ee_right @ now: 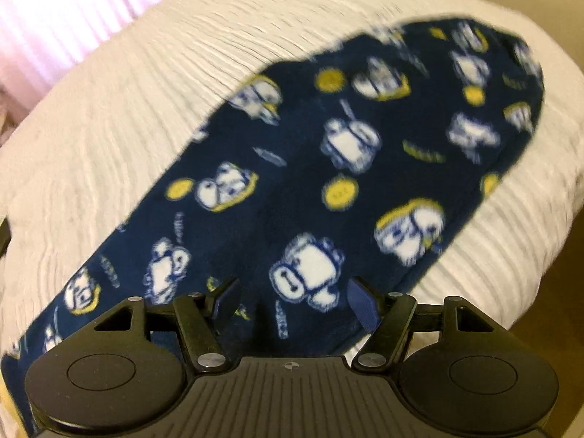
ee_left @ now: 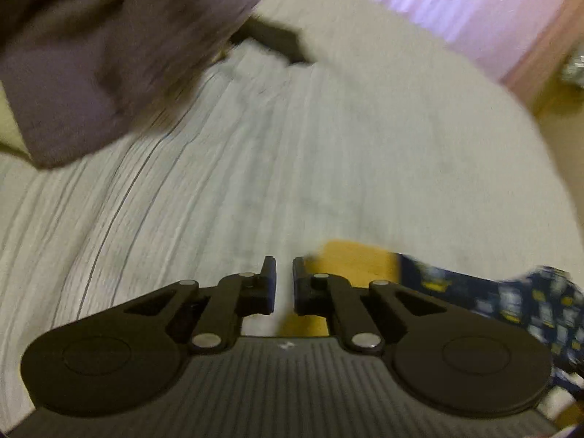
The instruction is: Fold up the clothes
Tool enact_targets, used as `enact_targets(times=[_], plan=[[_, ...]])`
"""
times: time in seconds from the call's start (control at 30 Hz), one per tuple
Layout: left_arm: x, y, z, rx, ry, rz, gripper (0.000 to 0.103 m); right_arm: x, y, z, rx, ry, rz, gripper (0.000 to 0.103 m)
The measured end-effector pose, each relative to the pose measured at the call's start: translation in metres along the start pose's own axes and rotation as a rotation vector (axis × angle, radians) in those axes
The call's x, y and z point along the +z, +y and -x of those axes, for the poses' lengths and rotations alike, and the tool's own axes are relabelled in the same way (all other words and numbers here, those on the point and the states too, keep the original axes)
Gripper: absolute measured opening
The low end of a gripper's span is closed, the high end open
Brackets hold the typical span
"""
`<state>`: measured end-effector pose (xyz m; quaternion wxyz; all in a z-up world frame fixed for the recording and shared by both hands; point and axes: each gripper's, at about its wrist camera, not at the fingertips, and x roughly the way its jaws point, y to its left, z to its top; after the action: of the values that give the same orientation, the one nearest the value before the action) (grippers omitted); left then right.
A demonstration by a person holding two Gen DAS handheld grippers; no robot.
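A navy fleece garment point(ee_right: 328, 168) printed with white and yellow cartoon figures lies stretched across the white ribbed bedspread point(ee_right: 120, 116). My right gripper point(ee_right: 292, 303) hovers over its near end, jaws wide open, with the cloth below and nothing pinched between them. In the left wrist view my left gripper point(ee_left: 284, 284) is shut to a narrow slit and holds nothing. It hangs above the bedspread point(ee_left: 292, 168) near the edge. A corner of the navy garment point(ee_left: 529, 303) shows at the right. A blurred grey-purple garment point(ee_left: 91, 54) lies at the upper left.
A dark flat object point(ee_left: 277, 40) rests on the bed beyond the grey-purple garment. A pink curtain point(ee_left: 456, 3) hangs behind the bed. Yellowish wooden floor point(ee_left: 350, 259) shows past the bed's edge, just beyond my left fingertips.
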<state>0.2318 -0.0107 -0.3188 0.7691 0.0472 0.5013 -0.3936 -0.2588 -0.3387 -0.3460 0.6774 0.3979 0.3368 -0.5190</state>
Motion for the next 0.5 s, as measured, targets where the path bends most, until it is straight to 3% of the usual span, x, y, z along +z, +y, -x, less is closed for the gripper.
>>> enact_targets(times=[0.13,0.17,0.23,0.27,0.3,0.33,0.4,0.5], plan=[[-0.040,-0.045,0.029,-0.126,0.049,-0.139,0.006,-0.010,0.010,-0.004,0.042,0.012,0.120,0.069],[-0.053,-0.050,0.023,-0.088,0.074,-0.176,0.008,-0.013,0.013,-0.006,0.054,0.018,0.146,0.069],[-0.076,-0.055,-0.003,0.072,0.128,-0.238,0.008,-0.017,0.010,-0.013,0.072,0.038,0.170,0.069],[-0.083,-0.051,-0.015,0.150,0.151,-0.224,0.007,-0.017,0.007,-0.015,0.088,0.049,0.174,0.069],[-0.084,-0.039,-0.022,0.207,0.157,-0.127,0.005,-0.016,0.000,-0.015,0.106,0.057,0.180,0.069],[-0.083,-0.033,-0.018,0.238,0.137,-0.032,0.004,-0.012,-0.009,-0.013,0.117,0.053,0.197,0.069],[-0.078,-0.041,-0.003,0.293,0.069,0.046,0.003,-0.001,-0.034,-0.008,0.132,0.036,0.217,0.069],[-0.080,-0.092,0.012,0.346,-0.003,-0.025,0.003,0.025,-0.088,0.000,0.142,0.012,0.162,0.069]])
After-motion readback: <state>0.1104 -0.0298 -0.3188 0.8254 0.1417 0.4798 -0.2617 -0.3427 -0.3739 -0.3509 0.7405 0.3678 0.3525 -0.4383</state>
